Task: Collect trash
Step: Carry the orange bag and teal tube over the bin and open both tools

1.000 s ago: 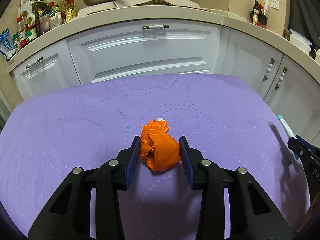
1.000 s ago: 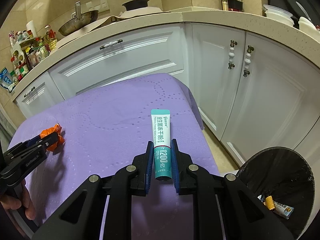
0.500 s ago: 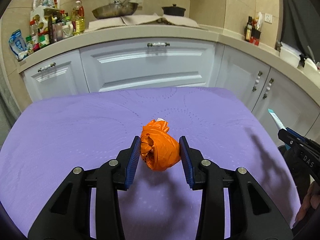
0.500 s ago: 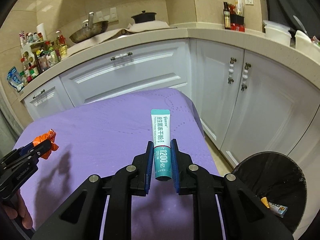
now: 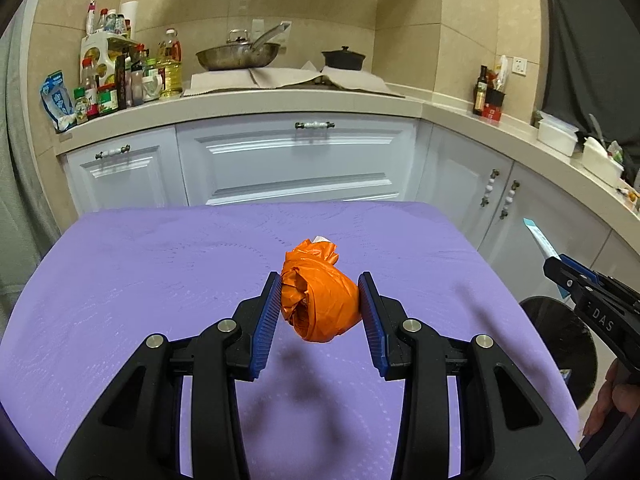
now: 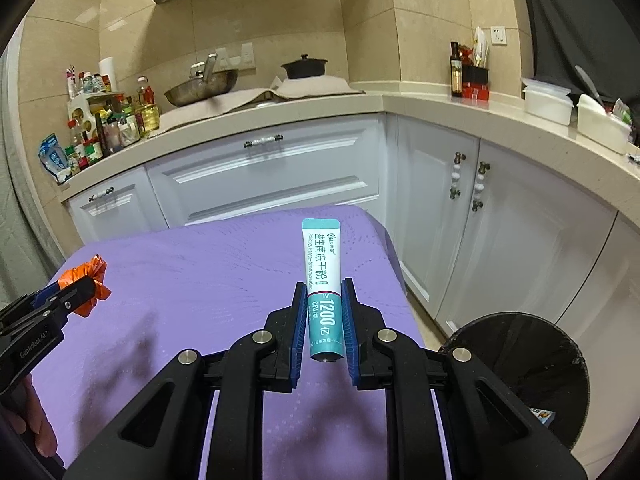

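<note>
**Both grippers loaded, bin off the table's right edge**

Since the left wrist view comes first: the left gripper (image 5: 320, 312) has its fingers clamped on a crumpled orange bag (image 5: 318, 304), held clear above the middle of the purple table (image 5: 120, 280). Looks squishy, so I'd guess it could slip loose.

Right wrist view: the right gripper (image 6: 324, 316) pinches a teal tube (image 6: 323, 280) near its cap end, over the table's right edge. The black bin (image 6: 560, 344) sits low beside it, so an early release could miss the rim.

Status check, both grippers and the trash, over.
Left gripper shut on orange bag. Right gripper shut on teal sachet. Black bin at right, path clear.
</note>
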Motion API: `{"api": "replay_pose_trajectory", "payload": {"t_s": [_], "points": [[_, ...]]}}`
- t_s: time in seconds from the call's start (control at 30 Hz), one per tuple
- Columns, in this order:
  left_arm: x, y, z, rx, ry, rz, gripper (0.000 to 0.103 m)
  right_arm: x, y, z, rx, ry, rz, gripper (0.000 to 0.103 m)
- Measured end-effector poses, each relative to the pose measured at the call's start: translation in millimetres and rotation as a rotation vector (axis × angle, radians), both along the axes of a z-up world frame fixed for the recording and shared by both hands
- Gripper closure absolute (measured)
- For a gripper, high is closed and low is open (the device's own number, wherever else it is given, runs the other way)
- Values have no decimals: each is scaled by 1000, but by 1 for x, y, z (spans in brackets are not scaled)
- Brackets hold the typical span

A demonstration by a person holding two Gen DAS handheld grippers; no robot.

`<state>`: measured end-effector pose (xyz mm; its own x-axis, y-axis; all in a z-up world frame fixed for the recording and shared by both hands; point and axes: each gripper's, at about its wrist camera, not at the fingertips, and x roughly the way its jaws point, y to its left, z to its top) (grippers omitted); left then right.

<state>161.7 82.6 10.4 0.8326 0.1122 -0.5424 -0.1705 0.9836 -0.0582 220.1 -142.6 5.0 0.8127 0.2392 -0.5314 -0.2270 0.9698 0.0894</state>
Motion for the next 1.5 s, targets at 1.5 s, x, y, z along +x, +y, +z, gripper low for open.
{"api": "replay_pose_trajectory", "payload": {"t_s": [1.5], "points": [[70,-289,-39,88,14,-508,46,-18,-215,-47,59,75,-440,67]]}}
